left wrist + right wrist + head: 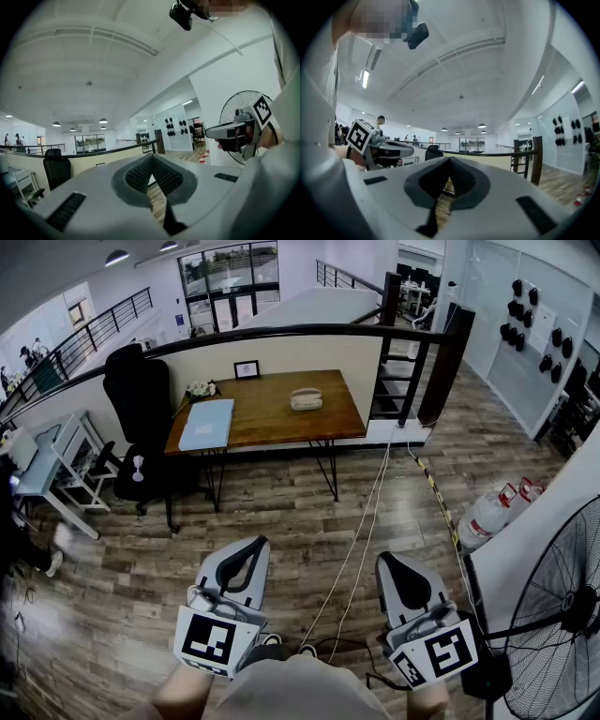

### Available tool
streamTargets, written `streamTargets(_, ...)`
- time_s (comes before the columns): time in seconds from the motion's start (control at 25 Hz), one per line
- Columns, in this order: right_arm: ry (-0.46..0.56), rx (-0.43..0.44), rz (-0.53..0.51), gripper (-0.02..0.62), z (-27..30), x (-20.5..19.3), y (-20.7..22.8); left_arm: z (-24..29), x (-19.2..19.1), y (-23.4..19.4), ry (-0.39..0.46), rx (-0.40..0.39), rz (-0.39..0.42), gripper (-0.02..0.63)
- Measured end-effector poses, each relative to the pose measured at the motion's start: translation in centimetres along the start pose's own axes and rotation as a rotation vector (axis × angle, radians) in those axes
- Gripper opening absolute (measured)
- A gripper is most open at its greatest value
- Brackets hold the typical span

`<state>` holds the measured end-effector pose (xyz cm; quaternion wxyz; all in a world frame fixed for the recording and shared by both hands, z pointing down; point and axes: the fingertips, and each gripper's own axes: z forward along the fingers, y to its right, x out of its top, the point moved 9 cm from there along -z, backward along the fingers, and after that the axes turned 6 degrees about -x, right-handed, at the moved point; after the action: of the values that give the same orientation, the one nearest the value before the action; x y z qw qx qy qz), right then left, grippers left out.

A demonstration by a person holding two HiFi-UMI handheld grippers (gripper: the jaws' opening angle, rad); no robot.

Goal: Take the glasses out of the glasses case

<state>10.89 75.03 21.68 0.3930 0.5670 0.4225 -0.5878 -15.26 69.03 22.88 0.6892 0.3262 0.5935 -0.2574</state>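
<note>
A beige glasses case (306, 399) lies shut on the wooden table (281, 418), far ahead across the floor. The glasses themselves are not visible. My left gripper (253, 542) is held close to the body at the lower left, level, its jaws meeting at the tips with nothing between them (151, 158). At the lower right my right gripper (389, 559) is likewise level and shut on nothing (449, 160). Both grippers are well short of the table.
On the table lie a light-blue flat folder (207, 424), a small picture frame (247, 369) and flowers (200, 388). A black office chair (141, 418) stands to its left. Cables (366, 521) run over the wood floor. A standing fan (562, 606) and gas cylinders (487, 514) are at the right.
</note>
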Motion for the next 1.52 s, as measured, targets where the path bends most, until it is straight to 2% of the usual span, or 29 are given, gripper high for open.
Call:
streamTargets(0.24,0.009,0.013,0.021,0.003,-0.5,-0.6,0.3,0.5,0.8,1.8,0.006,0.001,-0.01,0.002)
streamTargets(0.52,0.018,0.034,0.027,0.005,0.3,-0.9,0.8,1.3,0.7,1.3,-0.004,0.019,-0.016,0.002)
streamTargets(0.56,0.02,0.024,0.03,0.019,0.5,-0.9,1.1,1.5,0.7,1.2,0.002,0.015,-0.018,0.002)
streamTargets(0.6,0.022,0.011,0.034,0.078,0.7,-1.0,1.3,1.8,0.8,1.2,0.011,0.01,-0.021,0.002)
streamTargets(0.64,0.023,-0.004,0.038,0.18,1.0,-1.0,1.6,2.1,0.8,1.1,0.019,0.006,-0.025,0.002)
streamTargets(0.68,0.024,-0.022,0.041,0.239,1.3,-1.0,2.0,2.4,0.8,1.0,0.023,0.002,-0.027,0.002)
streamTargets(0.72,0.027,-0.04,0.045,0.258,1.7,-1.0,2.4,2.7,0.8,0.8,0.023,-0.001,-0.027,0.002)
streamTargets(1.16,-0.006,-0.082,0.024,0.265,7.7,-1.5,6.4,9.1,0.3,-3.5,0.021,-0.014,-0.003,0.002)
streamTargets(1.52,-0.036,-0.104,0.027,0.284,17.9,-1.9,9.5,17.7,-0.2,-10.8,-0.003,-0.053,-0.006,0.002)
